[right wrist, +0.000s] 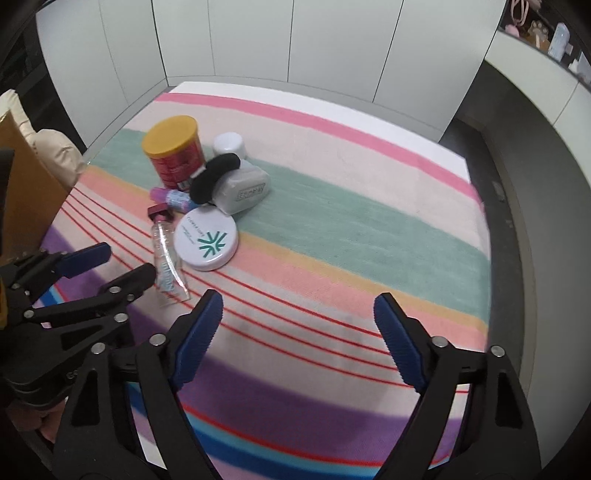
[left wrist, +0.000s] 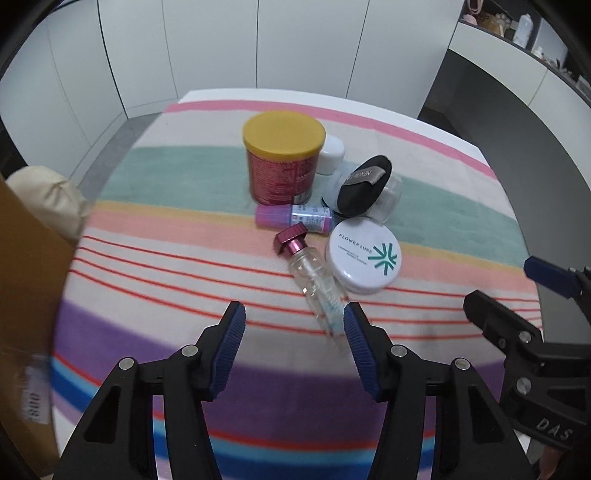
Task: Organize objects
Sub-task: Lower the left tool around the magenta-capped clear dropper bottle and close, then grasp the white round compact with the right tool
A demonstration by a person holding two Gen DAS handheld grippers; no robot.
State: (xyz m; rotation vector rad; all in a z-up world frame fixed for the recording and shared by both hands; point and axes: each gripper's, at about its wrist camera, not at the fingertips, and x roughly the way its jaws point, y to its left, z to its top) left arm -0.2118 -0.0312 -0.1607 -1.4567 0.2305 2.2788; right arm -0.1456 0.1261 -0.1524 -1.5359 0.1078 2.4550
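Note:
A cluster of toiletries lies on the striped cloth (left wrist: 166, 266). A clear tube with a magenta cap (left wrist: 314, 280) lies nearest, also in the right wrist view (right wrist: 166, 251). Beside it are a white round compact (left wrist: 364, 256) (right wrist: 207, 238), a small purple bottle (left wrist: 291, 216), a red can with a yellow lid (left wrist: 282, 162) (right wrist: 173, 153), a white jar (left wrist: 330, 153) and a black puff on a clear case (left wrist: 364, 188) (right wrist: 243, 188). My left gripper (left wrist: 293, 325) (right wrist: 118, 264) is open, just short of the tube's end. My right gripper (right wrist: 299, 317) (left wrist: 498, 284) is open and empty.
A brown cardboard box (left wrist: 26, 295) (right wrist: 26, 192) stands at the left edge, with a cream cushion (left wrist: 51, 195) behind it. White cabinet doors (left wrist: 221, 44) stand behind the table. A shelf with small items (left wrist: 517, 26) is at upper right.

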